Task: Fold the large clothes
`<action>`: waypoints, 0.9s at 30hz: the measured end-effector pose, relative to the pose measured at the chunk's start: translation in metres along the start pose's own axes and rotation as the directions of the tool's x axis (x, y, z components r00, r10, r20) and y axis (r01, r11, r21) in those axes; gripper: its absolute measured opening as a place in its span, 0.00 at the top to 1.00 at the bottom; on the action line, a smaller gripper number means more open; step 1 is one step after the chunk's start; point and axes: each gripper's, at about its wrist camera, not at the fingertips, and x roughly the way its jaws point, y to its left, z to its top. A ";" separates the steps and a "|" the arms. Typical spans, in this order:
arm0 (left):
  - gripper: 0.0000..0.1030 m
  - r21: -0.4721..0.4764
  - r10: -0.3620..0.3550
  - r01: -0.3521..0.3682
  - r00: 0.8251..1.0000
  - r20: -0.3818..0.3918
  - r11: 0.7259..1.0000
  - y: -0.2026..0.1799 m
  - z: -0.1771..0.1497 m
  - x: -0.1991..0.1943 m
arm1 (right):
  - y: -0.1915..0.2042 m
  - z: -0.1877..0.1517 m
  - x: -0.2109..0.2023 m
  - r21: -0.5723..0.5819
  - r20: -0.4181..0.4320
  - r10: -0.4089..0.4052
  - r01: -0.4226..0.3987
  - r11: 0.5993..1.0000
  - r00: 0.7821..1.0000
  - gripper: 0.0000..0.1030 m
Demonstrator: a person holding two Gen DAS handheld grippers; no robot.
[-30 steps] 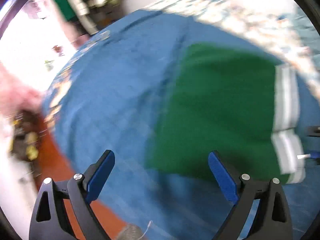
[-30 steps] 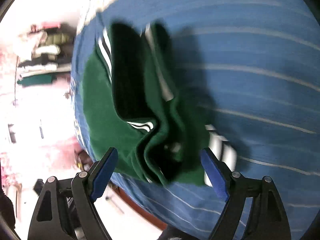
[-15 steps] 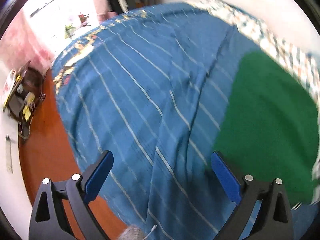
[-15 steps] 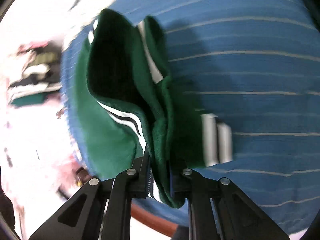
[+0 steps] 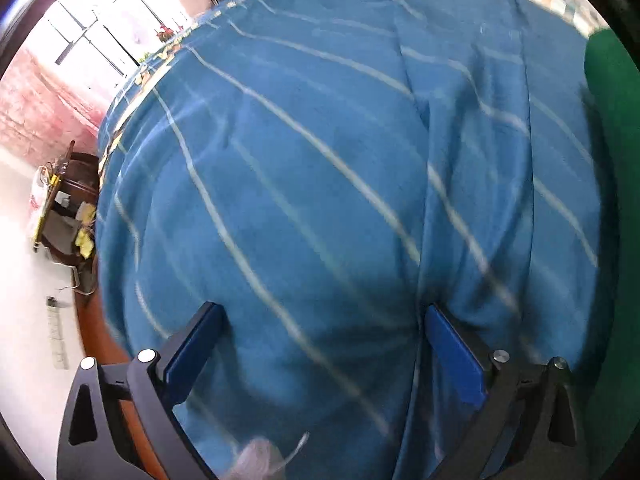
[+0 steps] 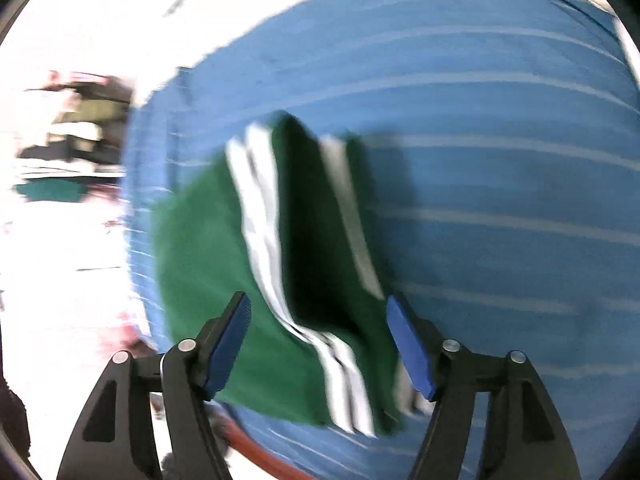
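Observation:
A green garment with white stripes (image 6: pixel 208 264) lies folded on the blue striped bedspread (image 6: pixel 500 168), near the bed's edge. My right gripper (image 6: pixel 318 344) is open, its blue pads on either side of the garment's striped near end, holding nothing. In the left wrist view only a sliver of the green garment (image 5: pixel 614 128) shows at the far right. My left gripper (image 5: pixel 320 344) is open and empty, low over the bare bedspread (image 5: pixel 300 180). The right wrist view is blurred by motion.
The bed's edge and the reddish floor (image 5: pixel 96 340) lie at the left. A dark side table with clutter (image 5: pixel 64 208) stands by the bed. A bright window (image 5: pixel 92 36) and pink wall are beyond. Blurred stacked clothes (image 6: pixel 76 128) show at the left.
My right gripper was shut on the garment's edge half a second ago and has now opened and let it go. My left gripper swung left, away from the garment, and stayed open.

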 end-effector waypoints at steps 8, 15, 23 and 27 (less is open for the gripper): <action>0.00 -0.038 -0.032 0.027 0.992 -0.124 0.999 0.019 0.023 -0.010 | 0.003 0.013 0.048 0.069 -0.042 0.043 -0.040 0.997 0.998 0.98; 0.00 -0.047 -0.069 0.070 0.997 0.026 0.996 0.025 0.082 -0.090 | -0.027 0.004 0.046 0.117 -0.083 -0.096 0.106 0.987 0.992 0.94; 0.00 0.165 -0.260 0.238 0.956 0.133 0.957 -0.081 0.168 -0.123 | -0.013 0.031 0.008 0.120 0.050 -0.025 0.019 0.993 0.998 0.13; 0.00 0.261 -0.299 0.266 0.950 0.094 0.928 -0.132 0.182 -0.103 | -0.034 0.061 0.066 0.131 -0.077 0.116 -0.105 0.986 0.990 0.14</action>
